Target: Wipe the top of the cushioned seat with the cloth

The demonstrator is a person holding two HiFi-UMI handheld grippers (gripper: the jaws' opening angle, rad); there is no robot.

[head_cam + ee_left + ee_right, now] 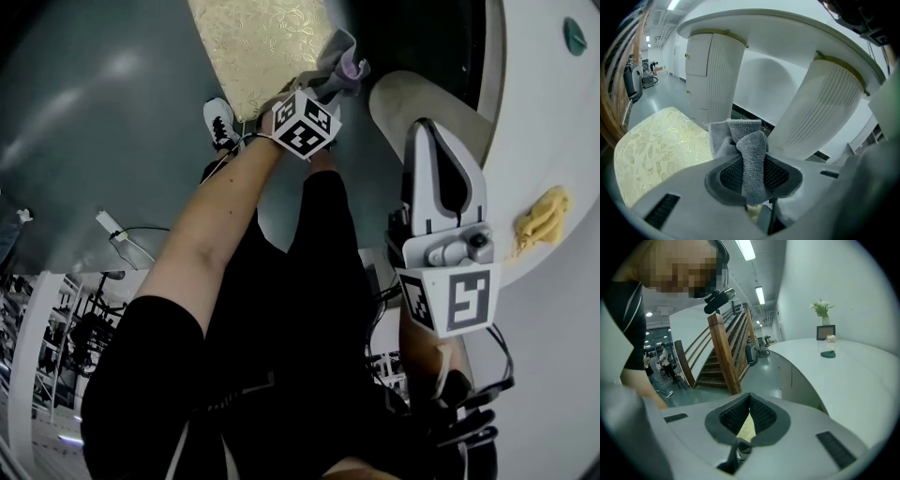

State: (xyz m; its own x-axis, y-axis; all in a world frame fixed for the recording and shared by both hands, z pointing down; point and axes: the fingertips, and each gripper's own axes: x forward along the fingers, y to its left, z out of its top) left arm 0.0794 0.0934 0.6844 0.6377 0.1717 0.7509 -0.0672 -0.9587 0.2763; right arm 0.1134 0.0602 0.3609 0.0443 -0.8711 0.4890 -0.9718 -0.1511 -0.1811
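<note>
The cushioned seat [262,42] has a gold leaf-patterned top and lies at the top of the head view; it also fills the lower left of the left gripper view [656,145]. My left gripper [336,84] is shut on a grey cloth [343,66] and hangs just off the seat's right edge. That cloth [749,157] is bunched between the jaws and sticks out past their tips. My right gripper [424,129] is held apart to the right beside the white counter. Its jaws [749,404] are shut, tips touching, with nothing between them.
A curved white counter [553,141] runs along the right, with a yellow crumpled thing [539,220] and a green object [574,36] on it. Its fluted white supports [829,108] stand behind the seat. A wooden staircase [724,357] and people stand further off on the grey floor [84,112].
</note>
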